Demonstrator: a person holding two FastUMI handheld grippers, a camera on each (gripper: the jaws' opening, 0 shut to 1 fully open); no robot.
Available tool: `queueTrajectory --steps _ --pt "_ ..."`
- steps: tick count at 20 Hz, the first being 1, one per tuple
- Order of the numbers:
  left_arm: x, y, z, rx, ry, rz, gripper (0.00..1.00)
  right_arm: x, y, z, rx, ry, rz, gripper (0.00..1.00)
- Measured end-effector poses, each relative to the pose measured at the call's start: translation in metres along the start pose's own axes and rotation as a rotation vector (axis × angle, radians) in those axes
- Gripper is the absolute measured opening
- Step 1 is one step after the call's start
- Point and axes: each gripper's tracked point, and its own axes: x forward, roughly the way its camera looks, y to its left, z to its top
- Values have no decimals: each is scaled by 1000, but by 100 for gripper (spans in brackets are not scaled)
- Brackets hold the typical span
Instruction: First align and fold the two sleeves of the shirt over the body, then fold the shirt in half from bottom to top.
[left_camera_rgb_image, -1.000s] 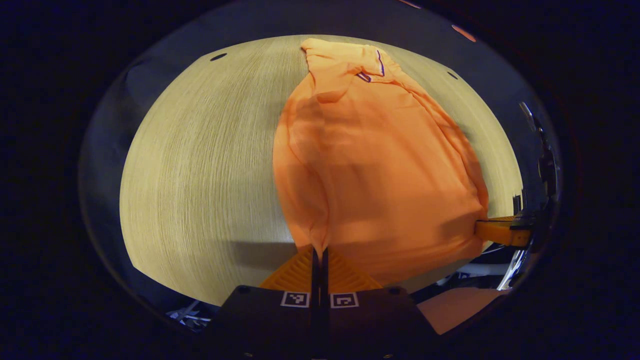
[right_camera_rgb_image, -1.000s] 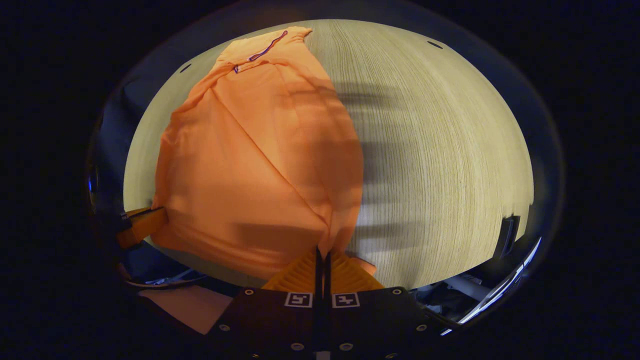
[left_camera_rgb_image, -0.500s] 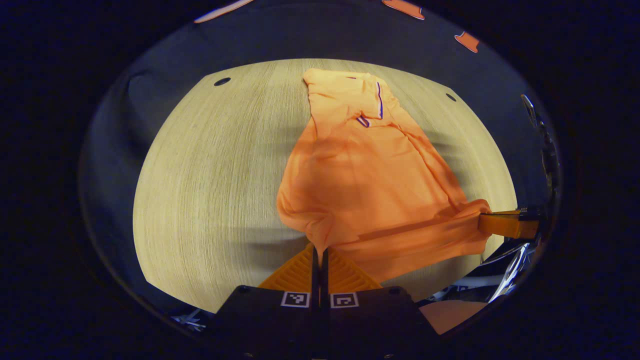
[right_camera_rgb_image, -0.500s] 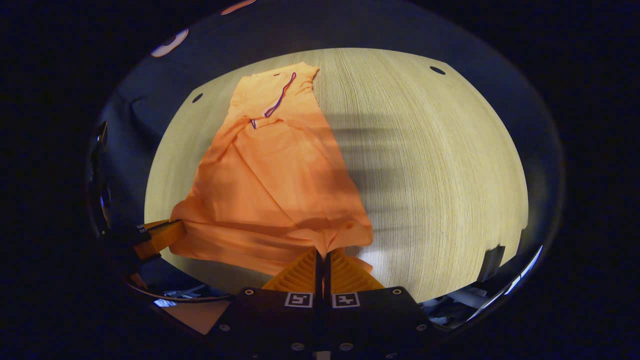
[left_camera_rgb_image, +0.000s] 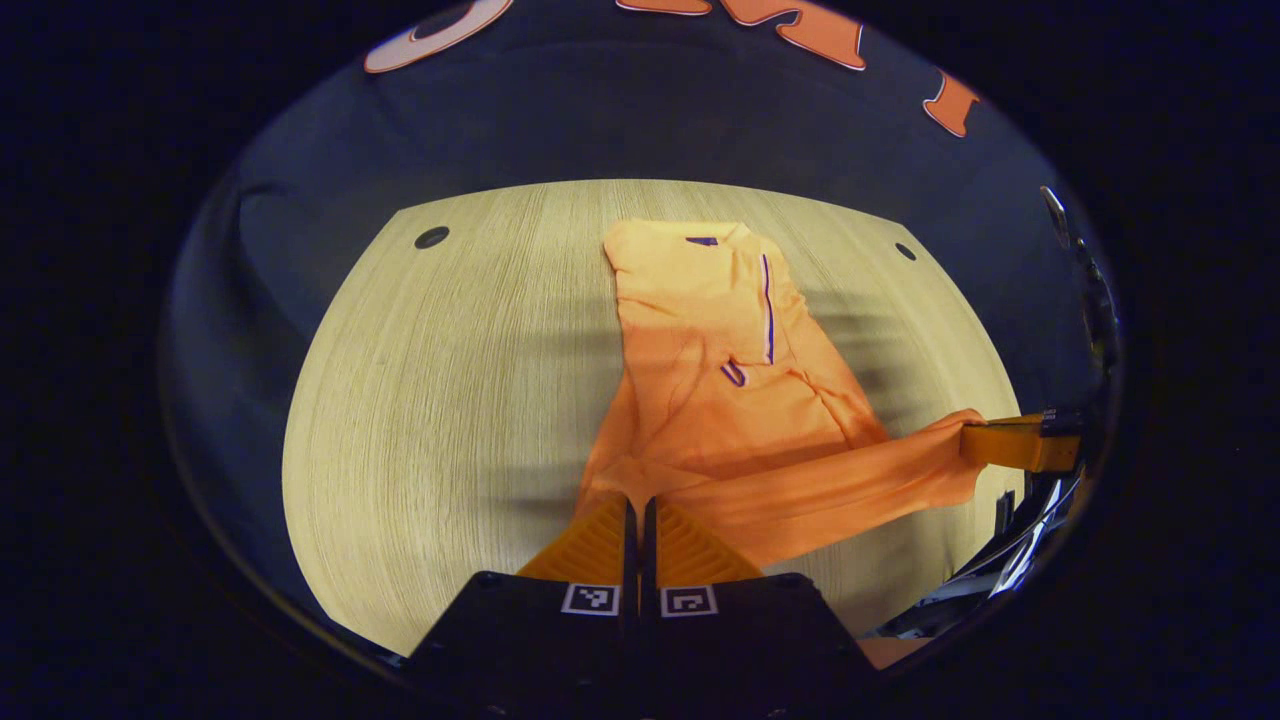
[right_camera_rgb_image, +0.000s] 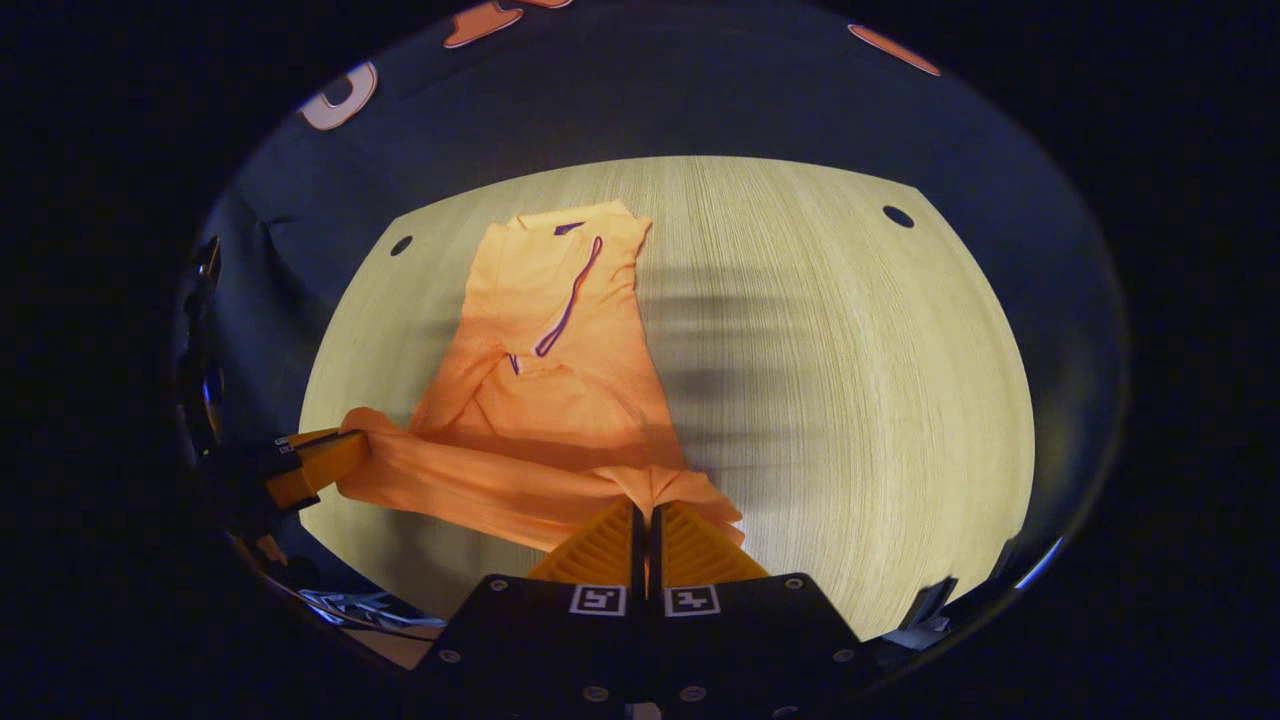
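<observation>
Left gripper view: left gripper (left_camera_rgb_image: 636, 503) was clamped on the shirt (left_camera_rgb_image: 735, 400) hem. Right gripper (right_camera_rgb_image: 644, 506) pinched it too, above the table (right_camera_rgb_image: 850, 380).

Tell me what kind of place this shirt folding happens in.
Likely a staged recording booth, not a home: a pale wood-grain table with small round holes, a dark cloth wall close behind it, and an orange shirt held by two handheld grippers.

The left gripper (left_camera_rgb_image: 636, 505) is seen at the bottom centre of the left gripper view, its jaws pressed together on the shirt (left_camera_rgb_image: 735, 400). The right gripper (right_camera_rgb_image: 645, 510) is held likewise, jaws closed on the cloth, and is also seen at the right edge of the left gripper view.
</observation>
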Motion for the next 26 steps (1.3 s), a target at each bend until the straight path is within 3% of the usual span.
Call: queueTrajectory --steps 11,15,24,25,26 --pt "65 32 134 14 -88 15 1 46 -4 140 -10 -114 -29 0" --pt "99 47 185 29 -122 47 1 81 -3 186 -1 -133 -41 0" --pt "171 60 204 52 -68 90 2 149 -4 208 80 -74 -4 1" --pt "171 57 204 55 -69 85 8 153 -4 209 92 -69 3 2" --pt "170 56 208 57 -72 87 8 153 -4 210 104 -66 8 6"
